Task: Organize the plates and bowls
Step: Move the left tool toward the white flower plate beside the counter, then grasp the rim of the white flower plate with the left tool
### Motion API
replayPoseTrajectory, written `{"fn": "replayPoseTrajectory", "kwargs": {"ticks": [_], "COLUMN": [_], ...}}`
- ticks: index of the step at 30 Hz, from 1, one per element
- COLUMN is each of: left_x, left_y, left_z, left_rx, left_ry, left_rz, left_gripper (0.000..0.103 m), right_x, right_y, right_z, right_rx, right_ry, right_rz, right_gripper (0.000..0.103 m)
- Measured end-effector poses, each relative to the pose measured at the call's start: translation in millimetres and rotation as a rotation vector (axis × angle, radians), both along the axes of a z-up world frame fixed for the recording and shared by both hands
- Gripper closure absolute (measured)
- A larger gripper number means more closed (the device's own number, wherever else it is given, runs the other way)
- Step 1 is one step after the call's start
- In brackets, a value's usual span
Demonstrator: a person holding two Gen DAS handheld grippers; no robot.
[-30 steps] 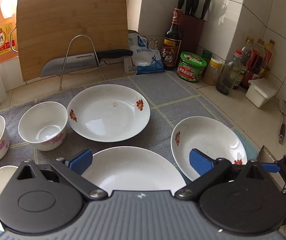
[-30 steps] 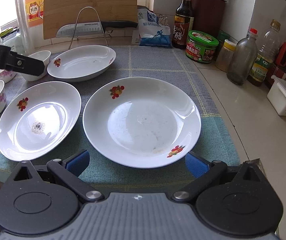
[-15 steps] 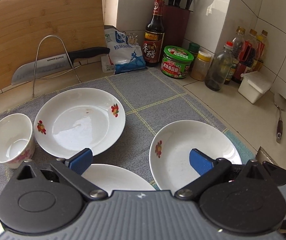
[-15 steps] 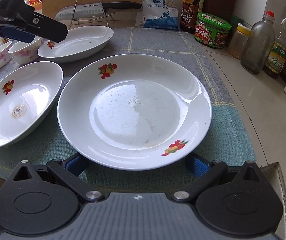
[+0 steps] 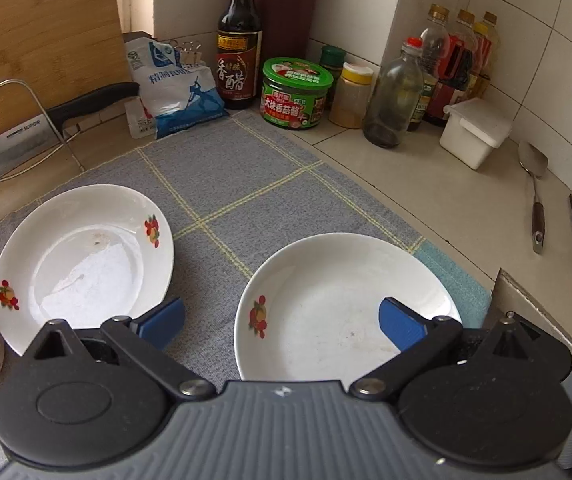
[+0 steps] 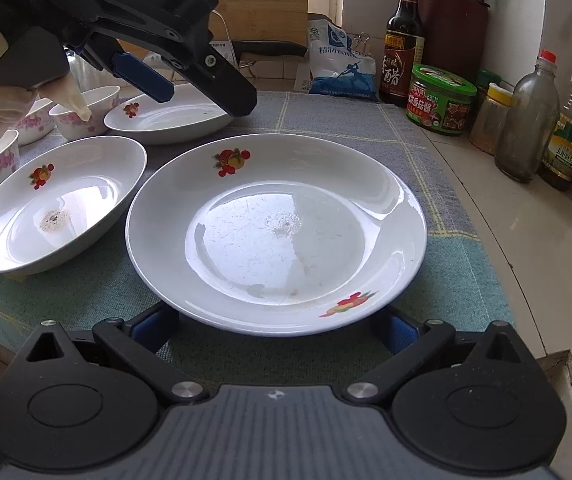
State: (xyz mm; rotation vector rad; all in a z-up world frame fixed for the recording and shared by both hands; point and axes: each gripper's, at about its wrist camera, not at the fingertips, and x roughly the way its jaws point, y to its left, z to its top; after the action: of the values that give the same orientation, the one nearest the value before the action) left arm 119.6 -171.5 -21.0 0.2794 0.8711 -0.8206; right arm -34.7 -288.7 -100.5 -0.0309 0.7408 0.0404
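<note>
A large white flowered plate (image 6: 276, 232) lies on the grey mat, also in the left wrist view (image 5: 342, 304). My right gripper (image 6: 276, 330) is open, its blue pads tucked under the plate's near rim on either side. My left gripper (image 5: 282, 322) is open and hovers above the mat; it also shows in the right wrist view (image 6: 202, 80). A deep flowered plate (image 6: 56, 204) lies left of the large one. Another deep plate (image 5: 82, 260) lies behind, also in the right wrist view (image 6: 170, 118). Small flowered bowls (image 6: 86, 114) stand at far left.
The grey checked mat (image 5: 238, 184) covers the counter. Behind stand a vinegar bottle (image 5: 239, 48), a salt bag (image 5: 174, 88), a green-lidded jar (image 5: 296, 94), several bottles (image 5: 396, 96), a white box (image 5: 474, 130). A cleaver on a wire rack (image 5: 18, 140) and a spatula (image 5: 534, 192) lie nearby.
My right gripper moved forward and lower, its fingers sliding under the large plate's near rim. My left gripper swung right, over toward the large plate.
</note>
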Motion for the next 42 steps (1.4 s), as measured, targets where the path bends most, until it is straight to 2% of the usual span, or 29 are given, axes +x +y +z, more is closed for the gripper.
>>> {"fn": "replayPoseTrajectory", "kwargs": {"ticks": [5, 13, 17, 24, 27, 34, 42], "left_x": [14.6, 32.8, 40.2, 47.5, 48.3, 50.8, 50.8], "left_y": [-20.7, -52.7, -63.8, -78.9, -83.8, -89.2, -90.6], "left_z": [-8.6, -28.1, -34.3, -43.1, -46.0, -51.5, -51.4], "left_rx": [0.053, 0.156, 0.177, 0.228, 0.253, 0.274, 0.271], "left_ry": [0.029, 0.051, 0.099, 0.152, 0.167, 0.2, 0.199], "left_rz": [-0.073, -0.194, -0.254, -0.336, -0.367, -0.401, -0.433], "left_gripper": [0.001, 0.004, 0.014, 0.019, 0.027, 0.03, 0.03], "right_x": [-6.8, -2.7, 0.0, 2.5, 2.6, 4.3, 6.8], "right_y": [-0.4, -1.6, -4.2, -6.0, -6.8, -7.7, -6.1], "right_z": [-3.4, -1.9, -0.9, 0.9, 1.3, 2.4, 4.3], "right_rx": [0.0, -0.004, -0.004, -0.002, -0.002, 0.0, -0.01], "right_ry": [-0.056, -0.048, -0.036, -0.025, -0.024, -0.017, 0.003], "right_rz": [-0.001, 0.016, 0.037, 0.06, 0.065, 0.073, 0.072], "right_gripper": [0.0, 0.0, 0.0, 0.0, 0.0, 0.0, 0.0]}}
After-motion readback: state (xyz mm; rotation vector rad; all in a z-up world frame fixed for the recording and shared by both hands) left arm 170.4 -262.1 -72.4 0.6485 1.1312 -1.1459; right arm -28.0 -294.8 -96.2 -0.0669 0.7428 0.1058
